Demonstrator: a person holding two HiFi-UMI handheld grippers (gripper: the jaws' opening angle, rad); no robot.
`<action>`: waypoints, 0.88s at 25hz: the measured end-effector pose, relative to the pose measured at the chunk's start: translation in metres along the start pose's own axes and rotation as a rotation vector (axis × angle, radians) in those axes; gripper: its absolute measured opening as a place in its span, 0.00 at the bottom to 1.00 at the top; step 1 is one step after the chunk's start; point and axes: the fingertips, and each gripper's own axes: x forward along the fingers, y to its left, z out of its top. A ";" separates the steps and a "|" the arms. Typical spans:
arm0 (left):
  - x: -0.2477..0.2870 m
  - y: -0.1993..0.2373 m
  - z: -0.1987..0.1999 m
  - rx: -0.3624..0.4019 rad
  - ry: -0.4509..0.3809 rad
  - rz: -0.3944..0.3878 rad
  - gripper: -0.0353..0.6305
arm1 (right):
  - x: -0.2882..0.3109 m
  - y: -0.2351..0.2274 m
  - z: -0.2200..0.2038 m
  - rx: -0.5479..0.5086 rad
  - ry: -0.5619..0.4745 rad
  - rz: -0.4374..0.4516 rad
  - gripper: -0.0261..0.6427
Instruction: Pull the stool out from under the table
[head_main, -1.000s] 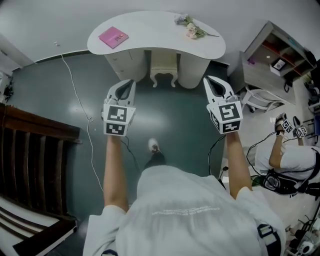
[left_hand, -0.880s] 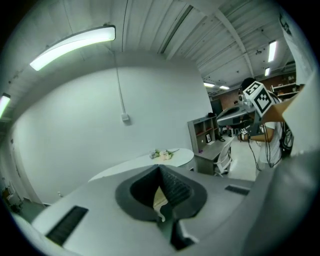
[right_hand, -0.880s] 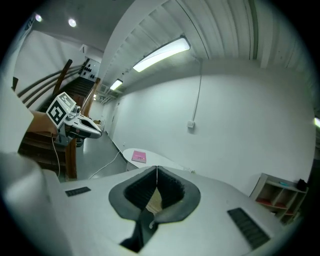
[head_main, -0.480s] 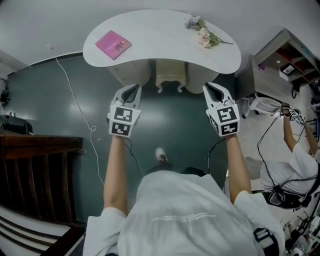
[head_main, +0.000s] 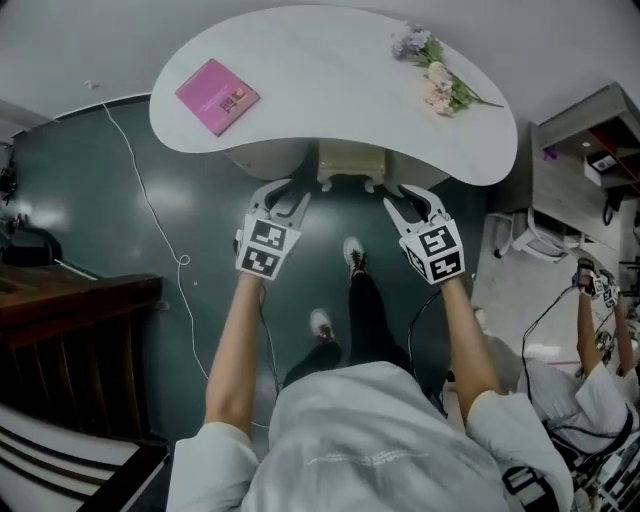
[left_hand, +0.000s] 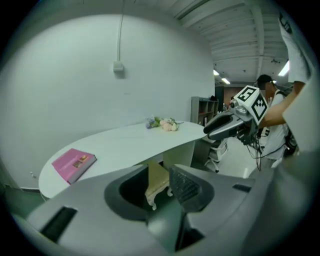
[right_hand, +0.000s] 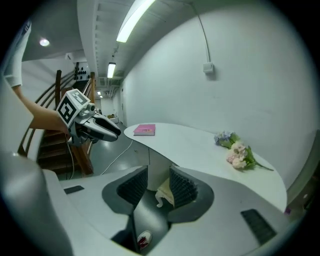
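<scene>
The left gripper (head_main: 288, 196) and right gripper (head_main: 402, 197), jaws just opened and empty, hang near the stool (head_main: 350, 164) under the table (head_main: 330, 80). Grip both near seat corners evenly, then pull straight back.

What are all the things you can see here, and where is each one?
Table: one, white, curved, by the wall.
Stool: one, cream, tucked under the table.
Book: one, pink, on the table's left end in the head view.
Flowers: one bunch, pink and lilac, on the table's right end.
Cable: one, white, trailing over the dark green floor.
Staircase: one, dark wood, far left.
Shelf unit: one, grey, far right.
Another person: one, white top, lower right.
Shoes: two, pale, on the floor below the stool.
Left gripper: one, grey, near the stool; its jaws have just been opening, with nothing between them.
Right gripper: one, grey, likewise.
</scene>
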 end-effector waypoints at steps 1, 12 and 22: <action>0.018 0.003 -0.007 -0.008 0.022 -0.011 0.24 | 0.017 -0.009 -0.009 0.014 0.013 0.004 0.24; 0.163 0.018 -0.125 -0.155 0.177 -0.069 0.28 | 0.138 -0.077 -0.158 0.088 0.201 -0.077 0.35; 0.263 0.037 -0.216 -0.171 0.144 -0.060 0.36 | 0.223 -0.101 -0.234 0.085 0.163 -0.066 0.44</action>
